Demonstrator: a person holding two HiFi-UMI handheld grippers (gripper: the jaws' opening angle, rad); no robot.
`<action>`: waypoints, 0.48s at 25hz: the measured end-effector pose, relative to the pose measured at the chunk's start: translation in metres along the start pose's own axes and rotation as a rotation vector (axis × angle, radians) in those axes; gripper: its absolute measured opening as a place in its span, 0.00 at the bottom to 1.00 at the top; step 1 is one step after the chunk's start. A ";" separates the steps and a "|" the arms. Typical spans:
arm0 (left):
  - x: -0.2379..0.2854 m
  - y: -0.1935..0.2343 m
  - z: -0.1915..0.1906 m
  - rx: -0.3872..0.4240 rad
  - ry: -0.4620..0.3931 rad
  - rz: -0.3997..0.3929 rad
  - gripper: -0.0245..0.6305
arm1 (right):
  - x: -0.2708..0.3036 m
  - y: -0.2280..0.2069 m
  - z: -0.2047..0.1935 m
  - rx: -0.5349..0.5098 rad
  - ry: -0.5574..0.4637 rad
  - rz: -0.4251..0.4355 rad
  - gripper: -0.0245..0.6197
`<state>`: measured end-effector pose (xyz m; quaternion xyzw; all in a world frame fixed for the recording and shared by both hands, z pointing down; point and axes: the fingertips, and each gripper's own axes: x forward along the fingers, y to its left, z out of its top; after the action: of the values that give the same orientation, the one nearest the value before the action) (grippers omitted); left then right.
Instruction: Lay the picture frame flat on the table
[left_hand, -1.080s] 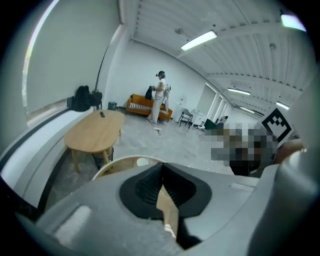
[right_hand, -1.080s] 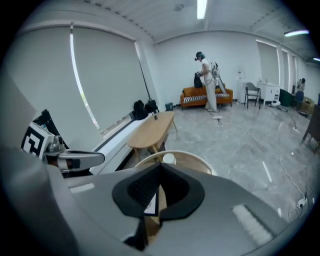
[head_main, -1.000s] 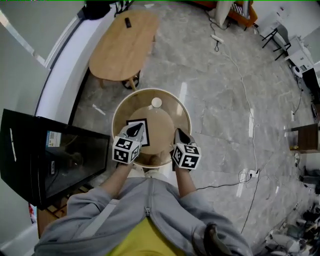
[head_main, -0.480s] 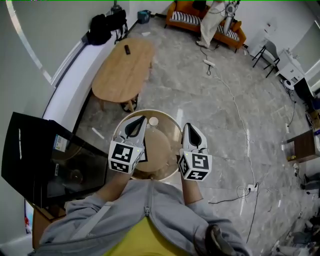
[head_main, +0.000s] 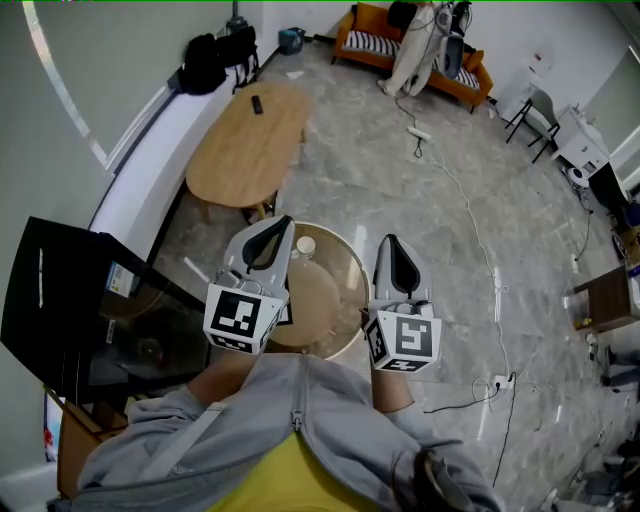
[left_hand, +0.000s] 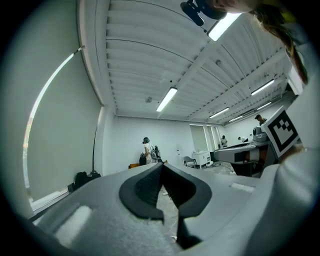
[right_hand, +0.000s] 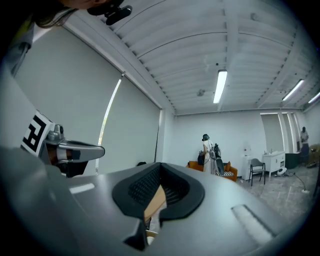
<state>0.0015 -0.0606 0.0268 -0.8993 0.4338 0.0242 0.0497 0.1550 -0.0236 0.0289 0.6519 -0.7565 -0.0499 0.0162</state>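
The picture frame (head_main: 285, 312), black-edged, lies on the round glass-topped table (head_main: 345, 335); only a sliver of it shows past my left gripper's marker cube. My left gripper (head_main: 283, 222) is raised above the table's left side, jaws shut with nothing between them. My right gripper (head_main: 390, 241) is held up over the table's right rim, also shut and empty. In the left gripper view the left gripper (left_hand: 161, 167) points across the room at ceiling height; the right gripper (right_hand: 160, 167) does the same in its own view. Neither touches the frame.
A small white round object (head_main: 306, 244) sits at the table's far edge. An oval wooden coffee table (head_main: 245, 140) stands beyond, a black screen (head_main: 70, 300) at left, an orange sofa (head_main: 420, 50) far off, a cable (head_main: 470, 200) across the marble floor. A person (right_hand: 206, 150) stands by the sofa.
Both grippers have lifted and tilted up off the table toward the camera. The frame, plain on the table a second ago, is now mostly hidden behind the left cube.
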 end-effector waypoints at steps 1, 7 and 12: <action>0.000 0.000 0.001 -0.001 -0.002 0.004 0.04 | 0.000 0.001 0.003 -0.006 -0.009 0.009 0.04; 0.001 -0.004 -0.002 -0.011 0.011 0.008 0.04 | -0.003 -0.002 0.007 0.000 -0.016 0.037 0.04; 0.002 -0.011 -0.010 -0.022 0.032 0.017 0.04 | -0.005 -0.013 0.002 0.010 -0.008 0.043 0.04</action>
<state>0.0115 -0.0564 0.0375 -0.8963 0.4419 0.0151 0.0327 0.1685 -0.0202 0.0258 0.6353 -0.7706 -0.0484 0.0113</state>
